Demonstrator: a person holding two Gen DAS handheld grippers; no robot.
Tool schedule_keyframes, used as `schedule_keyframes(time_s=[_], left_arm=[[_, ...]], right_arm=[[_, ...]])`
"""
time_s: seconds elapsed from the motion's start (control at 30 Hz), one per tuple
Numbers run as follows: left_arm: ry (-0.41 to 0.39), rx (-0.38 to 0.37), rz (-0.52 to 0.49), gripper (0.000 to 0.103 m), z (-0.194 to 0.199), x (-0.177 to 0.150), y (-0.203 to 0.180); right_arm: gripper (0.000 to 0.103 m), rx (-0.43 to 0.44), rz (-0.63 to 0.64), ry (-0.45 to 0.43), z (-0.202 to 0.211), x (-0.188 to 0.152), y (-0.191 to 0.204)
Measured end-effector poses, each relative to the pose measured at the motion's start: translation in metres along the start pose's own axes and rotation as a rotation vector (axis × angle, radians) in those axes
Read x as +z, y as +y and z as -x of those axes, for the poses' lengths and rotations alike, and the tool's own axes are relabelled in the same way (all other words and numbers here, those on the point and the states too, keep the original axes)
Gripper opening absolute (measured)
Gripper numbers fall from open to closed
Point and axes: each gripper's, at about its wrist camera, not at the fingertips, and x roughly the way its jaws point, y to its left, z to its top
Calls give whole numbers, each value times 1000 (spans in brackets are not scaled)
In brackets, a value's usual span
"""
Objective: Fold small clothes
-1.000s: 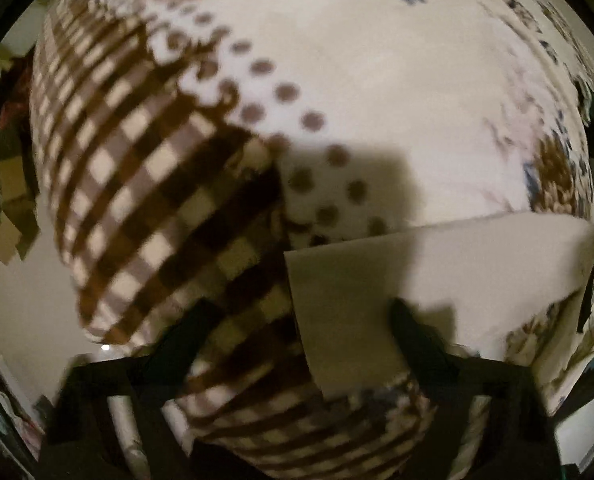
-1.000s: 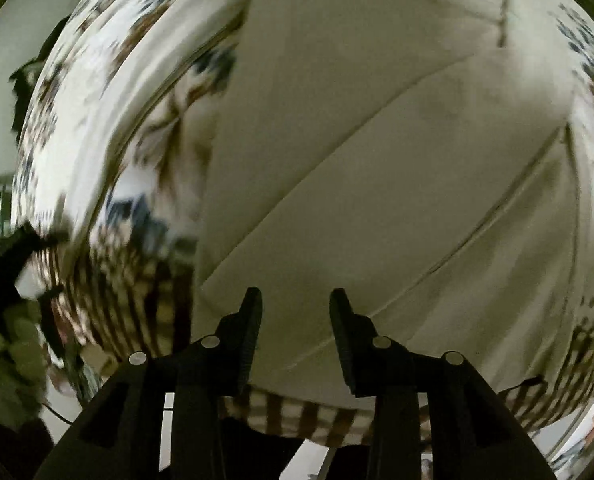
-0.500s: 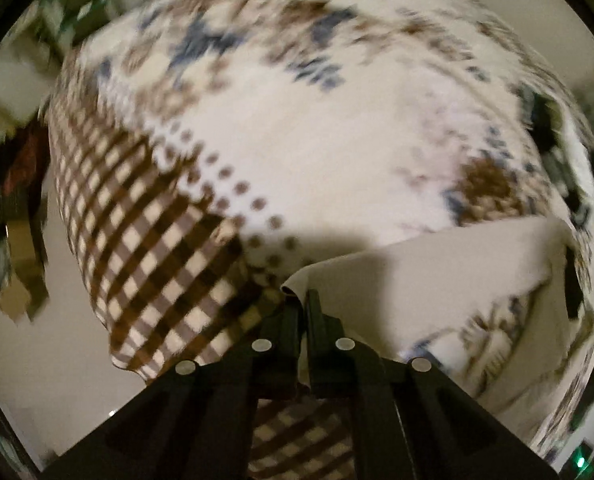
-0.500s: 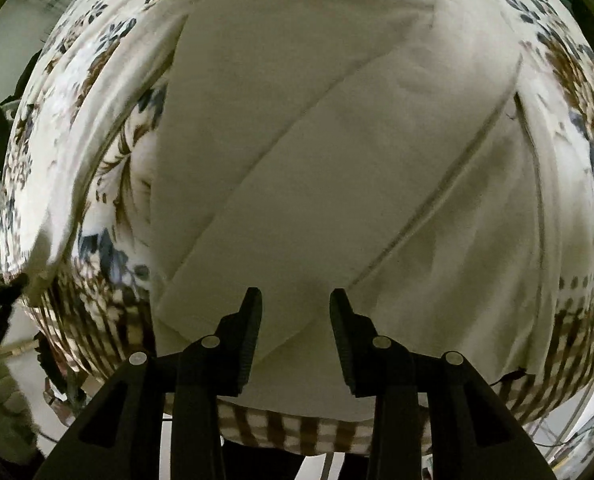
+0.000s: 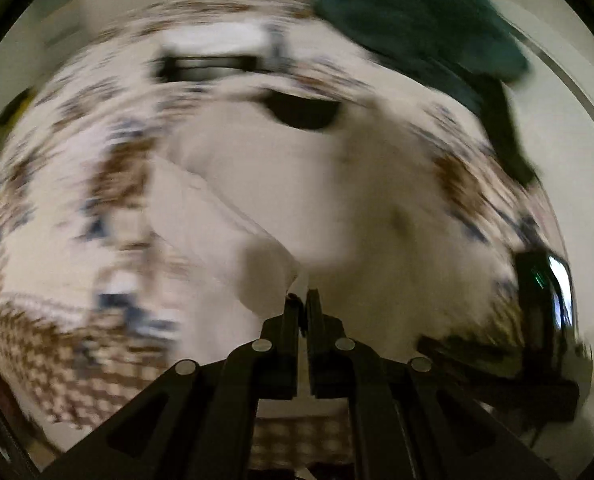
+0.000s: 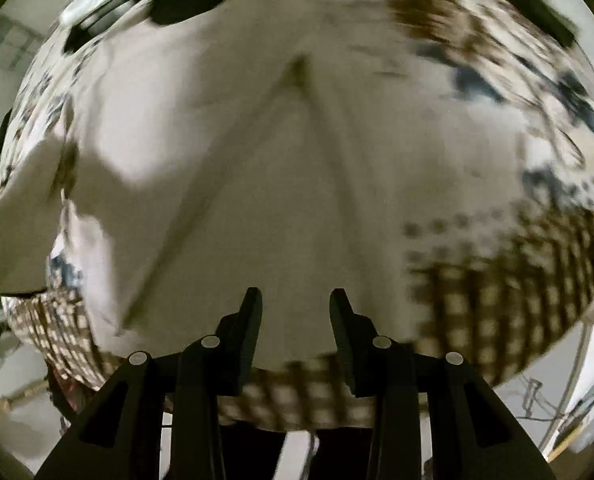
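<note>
Care was what the fold called for: the left hand-held gripper (image 5: 302,300) pinched the cream garment's (image 6: 297,200) corner off the patterned surface (image 6: 537,280), so it should carry it across smoothly while the right hand-held gripper (image 6: 295,304) hovered agape.

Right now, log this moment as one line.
left gripper: shut on cream garment | right gripper: open above it | surface: patterned cloth
</note>
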Motion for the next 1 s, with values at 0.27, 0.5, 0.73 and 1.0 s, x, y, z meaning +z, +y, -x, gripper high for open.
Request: schedule_keyframes(time_s=[0.27,0.5,0.73,1.0], left_arm=[[133,-41,-127,3,-49,-29,-74],[233,-48,-15,59,-65,-33,-44],[210,88,200,65,-46,-34,57],[232,227,401,65,-43,-67,149]], right_arm=[[37,-16,-54,17,0,-15,-68],[37,132,-122,8,10,-12,-98],[41,277,-82,-3,-4,15,-48],[0,286,-29,98,-62,29,14]])
